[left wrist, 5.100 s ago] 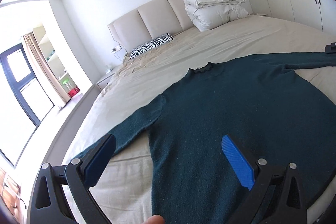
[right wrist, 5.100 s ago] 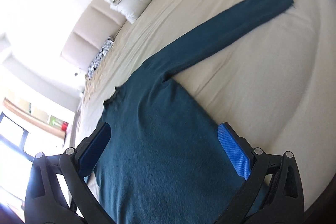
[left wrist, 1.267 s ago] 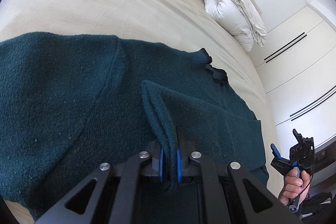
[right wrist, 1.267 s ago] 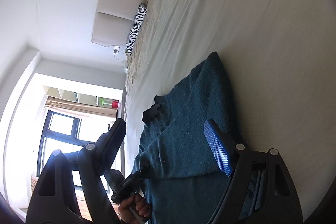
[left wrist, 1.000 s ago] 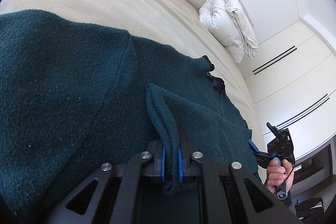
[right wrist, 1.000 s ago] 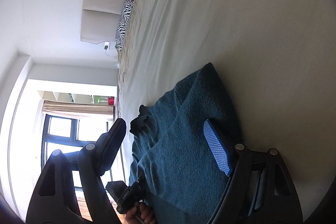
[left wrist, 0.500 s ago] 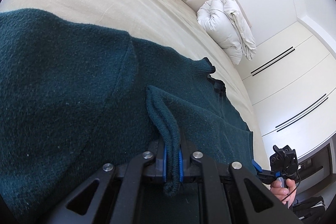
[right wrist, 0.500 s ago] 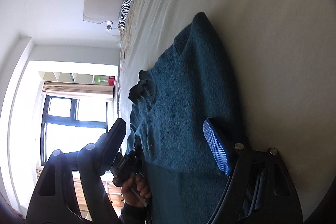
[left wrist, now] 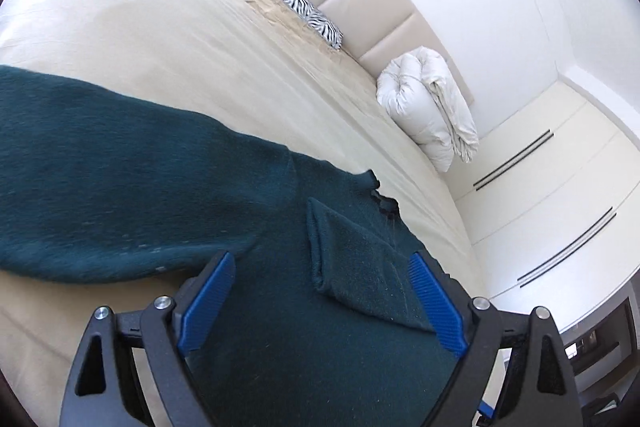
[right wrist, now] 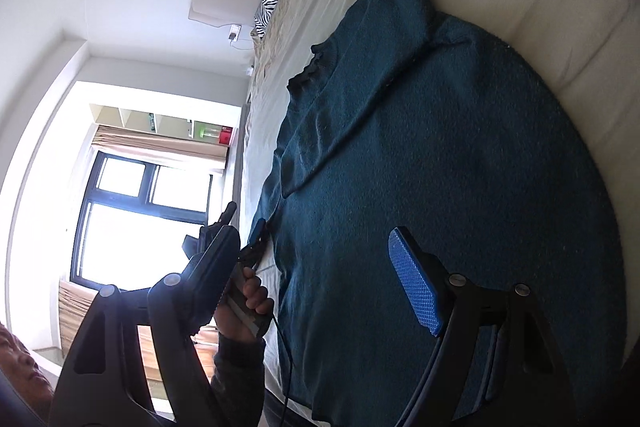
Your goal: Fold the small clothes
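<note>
Sweater (left wrist: 168, 195) sprawls across frame centre on bed (left wrist: 140, 39) | left gripper (left wrist: 320, 303) and right gripper (right wrist: 316, 267) gape, empty | risk: loose sleeve (left wrist: 360, 267) slides, undoing fold.

Black-framed tool (left wrist: 320, 301) w/ ribbed blue pads, silver screws; hand (right wrist: 240, 311) in prob. grey sleeve.

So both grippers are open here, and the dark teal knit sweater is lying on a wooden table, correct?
Not a table: the dark teal knit sweater lies on a beige bed, as the left wrist view shows. The left gripper and right gripper are indeed open.
</note>
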Tool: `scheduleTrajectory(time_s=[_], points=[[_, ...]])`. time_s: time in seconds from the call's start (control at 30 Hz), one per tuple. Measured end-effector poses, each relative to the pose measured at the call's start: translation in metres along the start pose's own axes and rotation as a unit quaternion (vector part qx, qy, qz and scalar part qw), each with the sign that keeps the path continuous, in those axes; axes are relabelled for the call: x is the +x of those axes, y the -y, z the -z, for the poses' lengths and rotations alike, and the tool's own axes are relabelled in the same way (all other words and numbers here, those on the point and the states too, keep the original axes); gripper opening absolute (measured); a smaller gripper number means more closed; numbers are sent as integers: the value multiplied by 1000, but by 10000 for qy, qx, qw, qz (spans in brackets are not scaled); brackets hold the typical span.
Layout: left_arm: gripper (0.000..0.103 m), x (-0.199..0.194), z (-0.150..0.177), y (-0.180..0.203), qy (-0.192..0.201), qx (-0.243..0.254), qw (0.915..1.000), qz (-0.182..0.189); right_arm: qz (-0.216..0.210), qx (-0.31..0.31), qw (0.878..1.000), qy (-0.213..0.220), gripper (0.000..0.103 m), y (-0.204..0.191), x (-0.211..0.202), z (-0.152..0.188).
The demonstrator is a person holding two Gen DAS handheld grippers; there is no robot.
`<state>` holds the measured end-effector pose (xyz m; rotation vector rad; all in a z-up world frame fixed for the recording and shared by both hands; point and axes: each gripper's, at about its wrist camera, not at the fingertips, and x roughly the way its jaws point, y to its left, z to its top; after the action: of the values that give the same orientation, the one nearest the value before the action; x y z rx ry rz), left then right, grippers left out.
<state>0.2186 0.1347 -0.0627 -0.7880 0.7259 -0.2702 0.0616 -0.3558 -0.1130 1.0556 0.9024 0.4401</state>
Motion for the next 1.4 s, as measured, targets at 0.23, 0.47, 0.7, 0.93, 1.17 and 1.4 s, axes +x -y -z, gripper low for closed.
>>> scheduleTrajectory(time_s=[0.23,0.47,0.7,0.93,1.17,1.4], points=[[81,-144,6,-144,1639,-2460,9548,-303,-43,-344,9987,-377,77,-40,41,58],[77,-164,-1,-201,2333,-3610,9028,-152,-126,-365,9976,-568,77,-70,69,86],[54,-148,-21,-211,2646,-3959,8793,-96,-5,-520,9969,-593,77,-81,65,96],[11,-133,-64,-155,2316,-2860,9272,-692,-21,-469,9982,-386,77,-70,45,88],[12,5,-3,84,792,2701,9341,-2195,-109,-440,9989,-130,77,-66,37,55],[14,94,135,120,-134,5119,8010,-3101,268,-688,9966,-368,77,-79,76,13]])
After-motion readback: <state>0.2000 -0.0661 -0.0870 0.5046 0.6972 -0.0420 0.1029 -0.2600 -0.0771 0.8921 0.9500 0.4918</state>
